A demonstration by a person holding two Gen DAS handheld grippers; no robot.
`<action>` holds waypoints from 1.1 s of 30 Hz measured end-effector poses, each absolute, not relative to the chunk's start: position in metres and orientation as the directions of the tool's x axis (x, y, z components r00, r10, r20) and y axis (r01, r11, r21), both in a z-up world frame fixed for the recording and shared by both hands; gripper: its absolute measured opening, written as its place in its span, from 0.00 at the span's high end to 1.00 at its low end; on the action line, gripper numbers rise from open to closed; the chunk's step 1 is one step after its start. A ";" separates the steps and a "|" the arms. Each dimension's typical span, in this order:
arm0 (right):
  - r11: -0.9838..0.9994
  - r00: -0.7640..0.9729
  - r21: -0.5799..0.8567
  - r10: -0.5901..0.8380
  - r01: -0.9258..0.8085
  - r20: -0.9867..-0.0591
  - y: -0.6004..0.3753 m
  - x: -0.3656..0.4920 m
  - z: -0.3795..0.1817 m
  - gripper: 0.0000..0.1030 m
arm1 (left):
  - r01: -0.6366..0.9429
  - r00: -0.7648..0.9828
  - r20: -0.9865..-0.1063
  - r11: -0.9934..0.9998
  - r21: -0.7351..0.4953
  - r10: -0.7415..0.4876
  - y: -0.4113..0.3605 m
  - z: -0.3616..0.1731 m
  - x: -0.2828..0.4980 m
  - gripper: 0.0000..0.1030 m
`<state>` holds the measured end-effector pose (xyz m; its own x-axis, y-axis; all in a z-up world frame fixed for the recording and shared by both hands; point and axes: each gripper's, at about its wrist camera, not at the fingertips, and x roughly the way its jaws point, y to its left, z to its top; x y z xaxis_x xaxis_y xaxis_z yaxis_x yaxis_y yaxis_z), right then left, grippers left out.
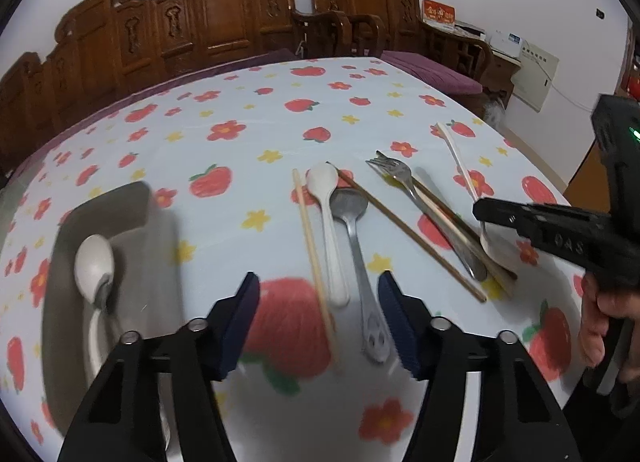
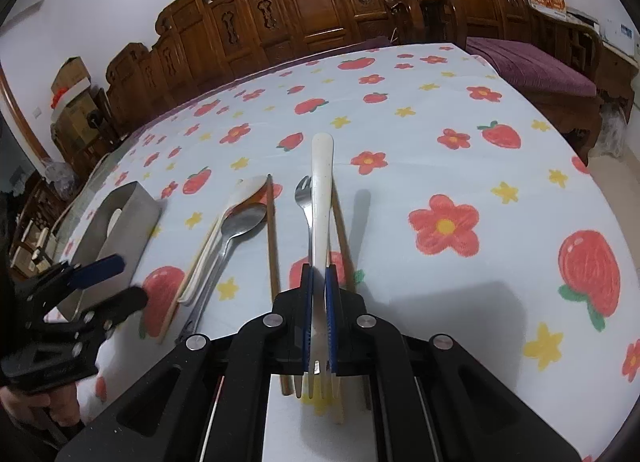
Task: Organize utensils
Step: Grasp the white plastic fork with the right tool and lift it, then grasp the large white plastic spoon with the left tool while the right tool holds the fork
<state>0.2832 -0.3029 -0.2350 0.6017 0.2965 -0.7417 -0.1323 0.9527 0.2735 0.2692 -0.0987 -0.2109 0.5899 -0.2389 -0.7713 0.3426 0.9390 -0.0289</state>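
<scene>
right tongs [image 2: 319,314]: pads pinched nearly together on a white plastic spoon [image 2: 321,198], gripped at the bowl end. its handle runs straight out ahead of the tongs, tip raised off the worktop [image 2: 500,190]. seen from the left wrist, the same spoon [image 1: 464,166] slants up from the right tongs [image 1: 486,212], bowl low.

left tongs [image 1: 320,322]: half open, nothing between the pads, no contact. no earlier view, so only the present gap is noted. directly ahead, between the fingers, lie a light chopstick [image 1: 314,258], a second white spoon [image 1: 330,222] and a metal spoon [image 1: 356,254]. all three have long axes roughly in line with the tongs' pointing direction, handles toward the tongs, bowls away.

further right: dark chopstick [image 1: 408,230], metal fork [image 1: 420,206], more chopsticks beside it.

metal tray [image 1: 116,230] sits left of the left tongs, a spoon [image 1: 94,262] already inside. left hand is nearer the tray; the right, carrying its spoon, is well apart from it.

judgement: held spoon must cross leftward over the row to reach the tray.
</scene>
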 end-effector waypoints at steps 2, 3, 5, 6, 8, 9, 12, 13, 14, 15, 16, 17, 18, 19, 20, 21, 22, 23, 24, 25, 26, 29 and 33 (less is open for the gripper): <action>0.956 0.601 0.261 0.288 -0.135 -0.746 -0.303 0.284 -0.236 0.93 | 0.340 0.580 -0.777 0.939 -0.043 -0.245 -0.104 -0.215 0.283 0.54; 0.957 0.600 0.258 0.286 -0.135 -0.747 -0.304 0.285 -0.237 0.93 | 0.337 0.574 -0.781 0.940 -0.051 -0.248 -0.106 -0.217 0.289 0.58; 0.958 0.599 0.254 0.281 -0.131 -0.750 -0.305 0.285 -0.238 0.93 | 0.330 0.557 -0.790 0.941 -0.074 -0.257 -0.110 -0.222 0.305 0.63; 0.958 0.599 0.254 0.280 -0.130 -0.750 -0.306 0.286 -0.239 0.93 | 0.326 0.552 -0.794 0.942 -0.077 -0.256 -0.111 -0.224 0.309 0.66; 0.959 0.597 0.254 0.279 -0.128 -0.752 -0.307 0.286 -0.240 0.93 | 0.317 0.535 -0.806 0.944 -0.085 -0.253 -0.114 -0.229 0.320 0.71; 0.959 0.597 0.254 0.279 -0.129 -0.752 -0.307 0.286 -0.240 0.93 | 0.316 0.528 -0.811 0.945 -0.089 -0.253 -0.115 -0.232 0.324 0.73; 0.957 0.599 0.257 0.284 -0.132 -0.749 -0.307 0.286 -0.240 0.93 | 0.312 0.515 -0.819 0.945 -0.096 -0.253 -0.119 -0.237 0.332 0.78; 0.957 0.599 0.258 0.286 -0.135 -0.748 -0.307 0.286 -0.240 0.93 | 0.311 0.512 -0.819 0.945 -0.102 -0.257 -0.120 -0.239 0.334 0.78; 0.956 0.600 0.260 0.289 -0.137 -0.746 -0.306 0.285 -0.239 0.93 | 0.306 0.510 -0.821 0.946 -0.106 -0.257 -0.120 -0.240 0.335 0.78; 0.955 0.600 0.260 0.290 -0.139 -0.745 -0.306 0.285 -0.239 0.93 | 0.306 0.509 -0.820 0.945 -0.113 -0.262 -0.120 -0.241 0.336 0.78; 0.955 0.600 0.261 0.292 -0.140 -0.745 -0.305 0.285 -0.239 0.93 | 0.307 0.509 -0.820 0.945 -0.113 -0.263 -0.121 -0.241 0.337 0.78; 0.954 0.600 0.263 0.294 -0.141 -0.744 -0.304 0.285 -0.238 0.93 | 0.309 0.513 -0.817 0.945 -0.109 -0.262 -0.122 -0.241 0.338 0.78; 0.954 0.600 0.265 0.295 -0.141 -0.744 -0.304 0.285 -0.238 0.93 | 0.310 0.515 -0.817 0.945 -0.104 -0.259 -0.123 -0.241 0.339 0.78; 0.953 0.600 0.266 0.297 -0.143 -0.743 -0.304 0.285 -0.238 0.93 | 0.310 0.515 -0.818 0.945 -0.101 -0.257 -0.123 -0.241 0.340 0.78; 0.953 0.600 0.268 0.300 -0.145 -0.742 -0.304 0.285 -0.237 0.93 | 0.309 0.513 -0.819 0.945 -0.105 -0.258 -0.123 -0.240 0.340 0.82; 0.952 0.600 0.269 0.302 -0.146 -0.741 -0.303 0.285 -0.237 0.93 | 0.307 0.512 -0.819 0.945 -0.109 -0.261 -0.123 -0.240 0.341 0.88; 0.952 0.601 0.270 0.303 -0.146 -0.740 -0.303 0.284 -0.237 0.93 | 0.302 0.503 -0.826 0.947 -0.109 -0.255 -0.123 -0.242 0.342 0.91; 0.951 0.601 0.271 0.303 -0.146 -0.740 -0.303 0.284 -0.237 0.93 | 0.301 0.495 -0.831 0.947 -0.112 -0.255 -0.123 -0.244 0.342 0.93; 0.951 0.600 0.271 0.303 -0.147 -0.740 -0.303 0.284 -0.236 0.93 | 0.297 0.490 -0.834 0.948 -0.114 -0.254 -0.122 -0.245 0.342 0.93; 0.951 0.599 0.270 0.303 -0.148 -0.741 -0.302 0.284 -0.237 0.93 | 0.294 0.487 -0.835 0.948 -0.120 -0.256 -0.121 -0.246 0.342 0.93; 0.952 0.599 0.269 0.303 -0.148 -0.741 -0.302 0.284 -0.237 0.93 | 0.293 0.480 -0.838 0.948 -0.125 -0.259 -0.120 -0.248 0.342 0.93; 0.951 0.597 0.269 0.306 -0.153 -0.741 -0.300 0.284 -0.236 0.93 | 0.294 0.476 -0.840 0.947 -0.128 -0.261 -0.120 -0.248 0.342 0.93; 0.948 0.596 0.272 0.317 -0.167 -0.738 -0.296 0.283 -0.234 0.93 | 0.304 0.491 -0.826 0.943 -0.136 -0.277 -0.119 -0.240 0.338 0.93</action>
